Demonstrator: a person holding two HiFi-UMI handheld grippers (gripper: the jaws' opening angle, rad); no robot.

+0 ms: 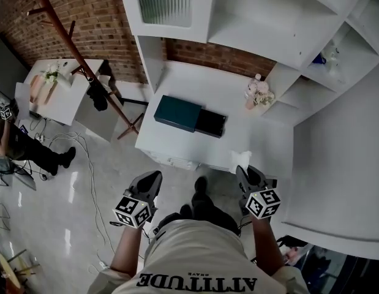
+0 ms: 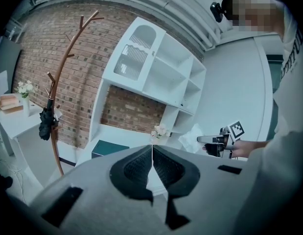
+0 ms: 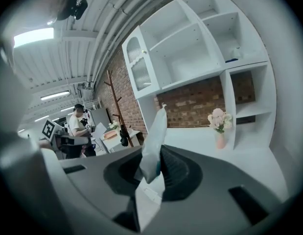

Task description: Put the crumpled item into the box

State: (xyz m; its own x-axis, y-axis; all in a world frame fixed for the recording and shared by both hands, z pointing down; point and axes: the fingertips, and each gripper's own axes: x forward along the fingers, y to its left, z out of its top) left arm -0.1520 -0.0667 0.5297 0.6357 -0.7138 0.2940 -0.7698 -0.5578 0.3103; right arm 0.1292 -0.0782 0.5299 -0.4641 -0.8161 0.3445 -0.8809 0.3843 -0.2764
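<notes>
A teal box (image 1: 177, 113) with a black part (image 1: 210, 123) at its right end lies on the white table (image 1: 195, 84). My right gripper (image 1: 244, 171) hangs at the table's near edge, shut on a white crumpled item (image 1: 241, 160). In the right gripper view the item (image 3: 153, 146) sticks up from between the pads and hangs down below them. My left gripper (image 1: 149, 179) is over the floor, short of the table, and its jaws (image 2: 151, 148) are shut with nothing in them. From the left gripper view the box (image 2: 109, 148) lies ahead, and the right gripper (image 2: 217, 142) shows with the item (image 2: 193, 136).
A vase of pink flowers (image 1: 258, 94) stands at the table's back right. White shelving (image 1: 269, 17) rises over the table against a brick wall. A wooden coat rack (image 1: 73, 48) and a side table (image 1: 60, 84) stand to the left. A seated person (image 1: 24, 146) is at the far left.
</notes>
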